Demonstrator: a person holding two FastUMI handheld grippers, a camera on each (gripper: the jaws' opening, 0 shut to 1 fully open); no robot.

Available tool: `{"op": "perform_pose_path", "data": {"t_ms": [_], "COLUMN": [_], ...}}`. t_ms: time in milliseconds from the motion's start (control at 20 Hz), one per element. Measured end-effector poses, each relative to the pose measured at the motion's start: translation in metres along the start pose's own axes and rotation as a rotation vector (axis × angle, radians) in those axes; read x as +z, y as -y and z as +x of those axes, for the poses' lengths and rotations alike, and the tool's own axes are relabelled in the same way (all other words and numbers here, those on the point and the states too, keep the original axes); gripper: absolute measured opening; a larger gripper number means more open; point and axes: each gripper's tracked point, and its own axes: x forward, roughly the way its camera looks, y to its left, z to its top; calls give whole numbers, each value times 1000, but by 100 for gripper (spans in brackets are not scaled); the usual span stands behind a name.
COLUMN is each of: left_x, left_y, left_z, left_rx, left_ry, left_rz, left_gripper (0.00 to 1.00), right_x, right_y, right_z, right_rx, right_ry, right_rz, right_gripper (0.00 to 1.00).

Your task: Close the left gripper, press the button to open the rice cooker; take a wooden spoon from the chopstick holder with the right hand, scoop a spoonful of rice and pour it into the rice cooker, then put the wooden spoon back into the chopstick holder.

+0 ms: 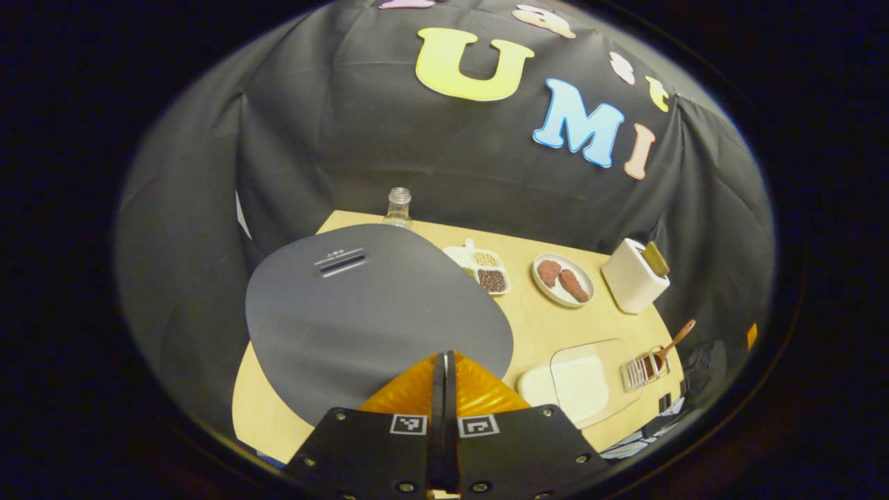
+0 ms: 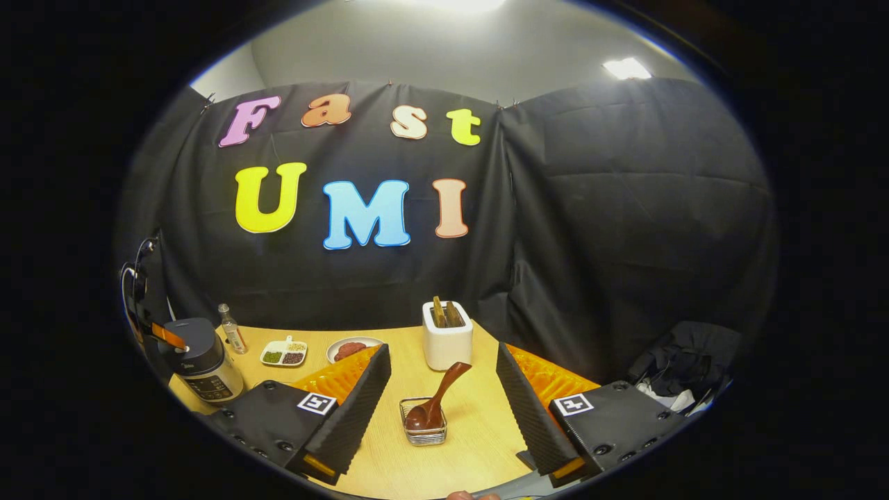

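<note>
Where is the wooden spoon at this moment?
In the right gripper view, the wooden spoon stands in the wire chopstick holder on the table, straight ahead between the right gripper's open jaws, in front of the white toaster.

**Staged kitchen corner inside a recording booth**

Pretty clearly a mock-up, not a real kitchen. Black cloth wall (image 2: 590,229) hangs behind a light wooden table (image 2: 479,417), with plain ceiling lights (image 2: 627,67) above. Ahead of the right gripper sit kitchen props: a rice cooker (image 2: 203,364) far left, a divided dish of grains (image 2: 284,354), a plate of food (image 2: 351,347), a white toaster (image 2: 447,337) straight ahead.
</note>
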Motion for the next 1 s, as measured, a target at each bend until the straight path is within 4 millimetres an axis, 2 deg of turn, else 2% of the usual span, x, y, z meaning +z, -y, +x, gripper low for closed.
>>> {"op": "perform_pose_path", "data": {"t_ms": [400, 650, 800, 900, 1000], "left_x": [-4, -4, -1, 2, 27], "left_y": [-1, -2, -3, -4, -2], "left_z": [5, 5, 2, -4, -26], "left_rx": [-12, 0, 7, 25, 54], "left_ry": [-11, -16, 21, 57, 158], "left_rz": [-19, -11, -46, -27, 34], "left_gripper": [2, 5, 2, 2, 2], "right_x": [-3, -3, 1, 4, 6], "right_y": [-8, -4, 0, 3, 6], "right_z": [5, 4, 3, 2, 0], "right_rx": [24, 24, 19, 14, 6], "right_ry": [-3, 1, 14, 27, 40], "right_rz": [-14, -11, -6, 1, 5], "right_gripper": [98, 98, 98, 98, 98]}}
